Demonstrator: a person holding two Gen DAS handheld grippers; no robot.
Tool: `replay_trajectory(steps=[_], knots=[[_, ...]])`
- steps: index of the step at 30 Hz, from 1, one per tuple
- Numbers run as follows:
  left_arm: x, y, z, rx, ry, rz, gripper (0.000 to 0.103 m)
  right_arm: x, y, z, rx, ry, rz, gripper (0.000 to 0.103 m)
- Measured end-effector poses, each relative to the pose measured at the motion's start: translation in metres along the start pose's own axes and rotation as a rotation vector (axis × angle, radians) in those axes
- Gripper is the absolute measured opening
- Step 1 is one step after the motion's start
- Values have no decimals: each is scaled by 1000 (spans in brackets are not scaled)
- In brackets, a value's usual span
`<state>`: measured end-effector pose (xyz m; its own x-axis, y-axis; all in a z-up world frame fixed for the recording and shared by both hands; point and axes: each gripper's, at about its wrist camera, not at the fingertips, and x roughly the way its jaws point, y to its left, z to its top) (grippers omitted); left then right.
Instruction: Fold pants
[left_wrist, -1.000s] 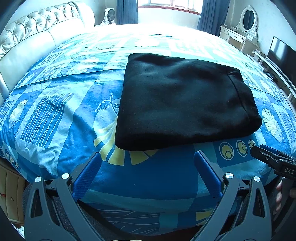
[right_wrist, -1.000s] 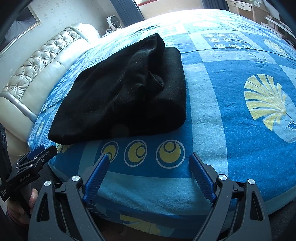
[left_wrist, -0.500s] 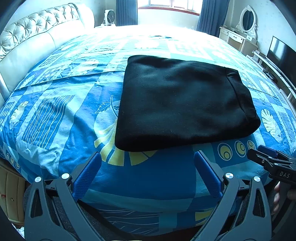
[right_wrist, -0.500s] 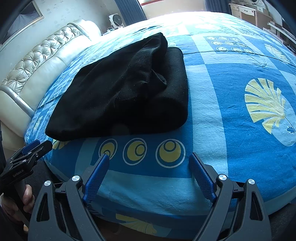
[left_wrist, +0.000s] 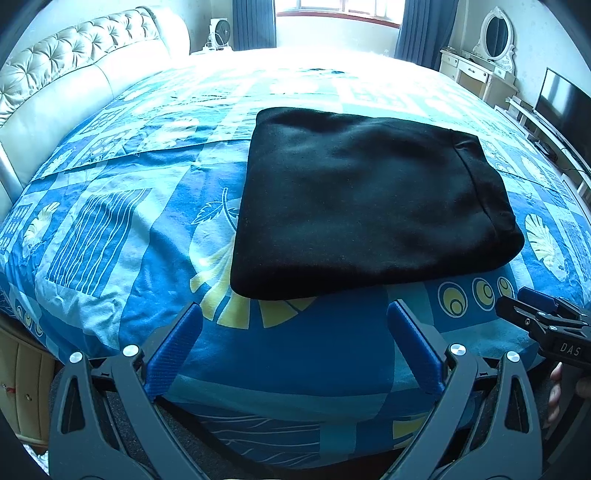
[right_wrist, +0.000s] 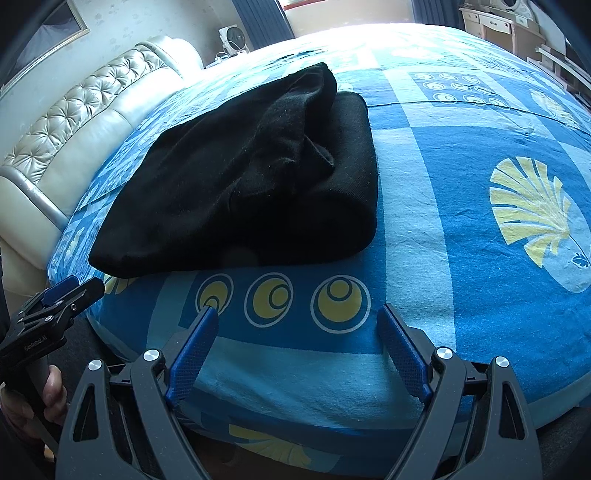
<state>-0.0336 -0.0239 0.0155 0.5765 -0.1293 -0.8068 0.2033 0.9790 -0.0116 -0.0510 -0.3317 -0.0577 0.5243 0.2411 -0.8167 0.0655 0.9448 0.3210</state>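
Pants (left_wrist: 369, 206): folded, frame centre, on bed (left_wrist: 110, 221) | left hand-held gripper (left_wrist: 295, 350): spread, empty | right hand-held gripper (right_wrist: 295, 347): spread, empty

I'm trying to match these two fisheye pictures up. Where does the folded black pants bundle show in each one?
Left wrist view: the black pants lie centre and right of centre on the bedspread, beyond the open left hand-held gripper.
Right wrist view: the pants sit upper left of centre, beyond the open right hand-held gripper.
Shared landmark: the row of three yellow circles printed just below the bundle's near edge.
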Motion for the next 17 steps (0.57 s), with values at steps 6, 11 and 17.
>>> replay_trajectory(steps=[6,11,17], knots=[[1,-4,9,26,10,60,101,0,0,-1,-4,-6,3,87],[-4,18,30,7,-9,-4,101,-13,1,9,3,10,65,87],[29,102,87,-113,-105,144,101,-58,-12,46,35,-143,98,87]])
